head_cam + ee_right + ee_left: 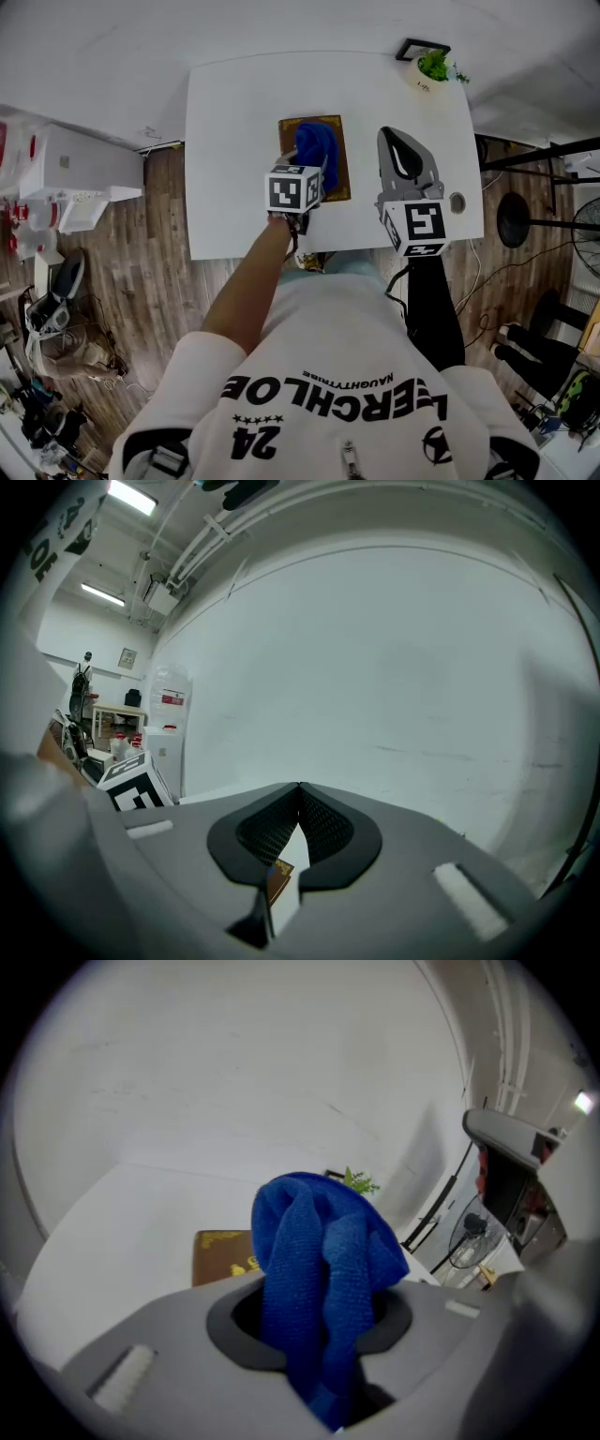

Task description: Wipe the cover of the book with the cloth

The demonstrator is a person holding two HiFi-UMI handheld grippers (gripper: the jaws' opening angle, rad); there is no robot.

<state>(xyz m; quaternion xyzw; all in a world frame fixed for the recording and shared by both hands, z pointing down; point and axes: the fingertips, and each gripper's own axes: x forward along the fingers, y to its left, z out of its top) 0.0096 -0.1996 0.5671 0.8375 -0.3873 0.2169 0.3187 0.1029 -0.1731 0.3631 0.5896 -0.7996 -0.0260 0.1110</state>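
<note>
Book [344, 174] beneath blue cloth [316, 148], on white table [234, 141]; wood-plank floor [169, 216].

The head view looks steeply down from above the person's shoulders [328, 394], with the white table [234, 112] well below in the upper middle of the frame. The left gripper view sits low behind the left gripper [319, 1279] and faces across the tabletop to the white wall [234, 1072], the blue cloth [309, 1232] close before the lens. It shares the brown book [220, 1252] and the potted plant [356, 1182] with the head view. The right gripper view tilts up at the same wall and catches the left gripper's marker cube [133, 785] at its left edge.
</note>
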